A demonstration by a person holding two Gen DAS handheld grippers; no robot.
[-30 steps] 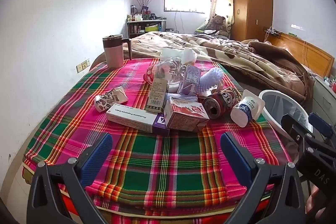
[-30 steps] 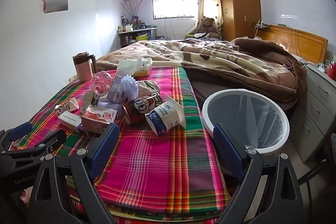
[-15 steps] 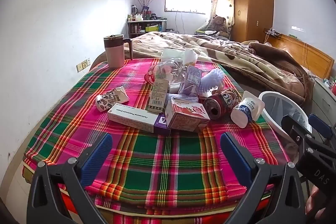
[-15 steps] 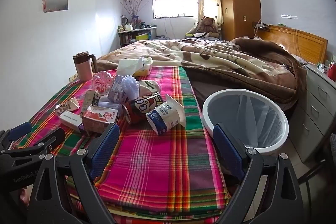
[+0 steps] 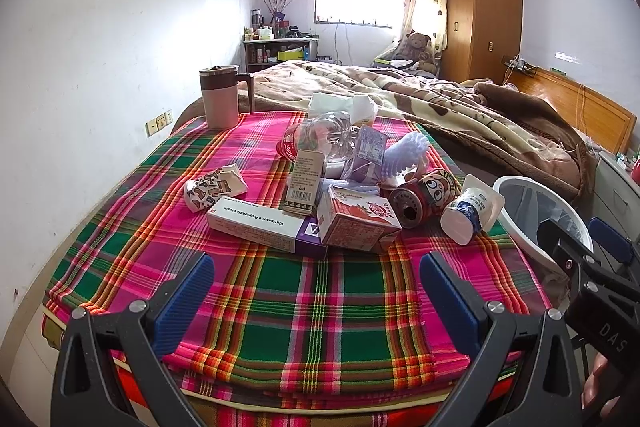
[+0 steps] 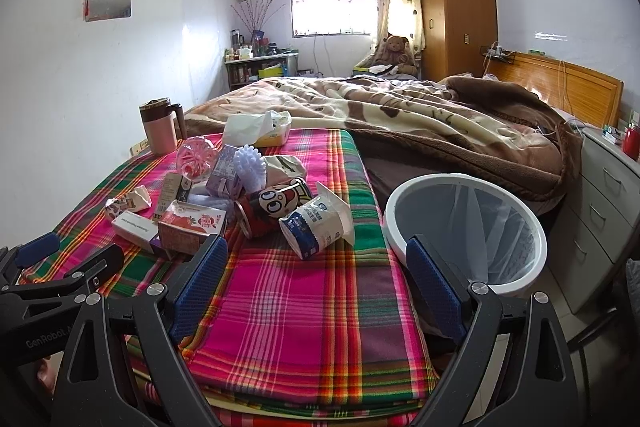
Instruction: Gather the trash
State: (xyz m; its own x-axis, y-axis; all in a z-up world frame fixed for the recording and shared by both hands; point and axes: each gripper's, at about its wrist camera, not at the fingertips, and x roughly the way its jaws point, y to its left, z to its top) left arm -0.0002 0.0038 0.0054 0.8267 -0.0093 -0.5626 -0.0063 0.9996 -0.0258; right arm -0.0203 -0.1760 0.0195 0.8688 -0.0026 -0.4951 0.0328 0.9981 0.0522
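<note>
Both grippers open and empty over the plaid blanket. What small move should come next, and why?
Probably ease the right gripper forward to the yogurt cup. It lies on its side at the near edge of the trash pile, closest to the white bin, and nothing blocks the way. The left gripper is also open, holding nothing.

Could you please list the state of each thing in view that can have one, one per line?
Left claw: open, empty.
Right claw: open, empty.
Bin: upright, lined, nothing seen inside.
Can: on its side, opened.
Yogurt cup: tipped over, lid peeled back.
Plastic bottle: lying down.
Mug: upright, lid on.
Tissue box: open, tissue poking out.
</note>
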